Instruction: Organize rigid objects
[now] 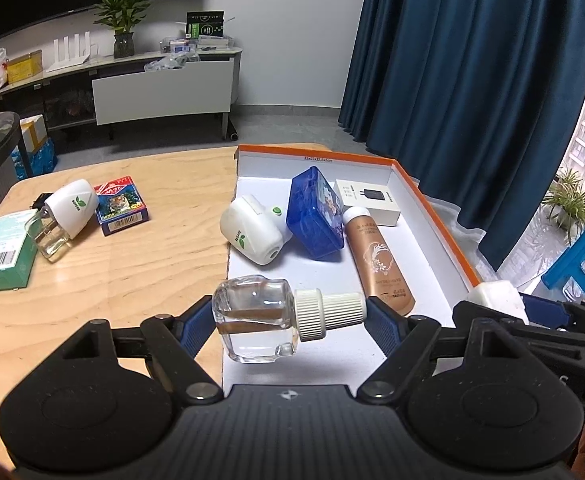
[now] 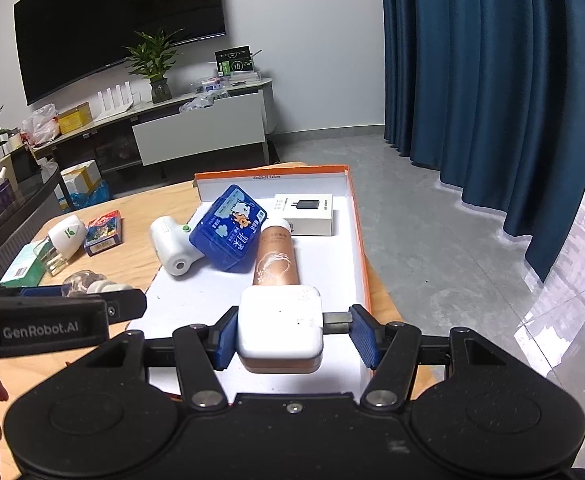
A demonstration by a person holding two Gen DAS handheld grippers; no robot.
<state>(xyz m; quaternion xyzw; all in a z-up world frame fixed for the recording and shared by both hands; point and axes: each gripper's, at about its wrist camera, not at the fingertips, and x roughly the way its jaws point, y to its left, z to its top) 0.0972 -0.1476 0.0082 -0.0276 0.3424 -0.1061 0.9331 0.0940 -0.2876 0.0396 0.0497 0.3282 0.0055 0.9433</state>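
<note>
The left gripper [image 1: 290, 318] is clamped end to end on the glass refill bottle [image 1: 258, 320], held sideways above the near edge of the orange-rimmed box [image 1: 432, 208]. The right gripper [image 2: 290, 336] is clenched on the white adapter [image 2: 279, 326], lengthwise over the box's near right corner. Judgement: both are poised above free floor for release; three items wait on the table [image 1: 132, 264]

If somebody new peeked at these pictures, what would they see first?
Probably the clear glass bottle with a white cap, held sideways in the left gripper at the near edge of the orange-rimmed box. Next, the white charger pinched in the right gripper over that box, and the bright blue tin leaning inside it.
</note>
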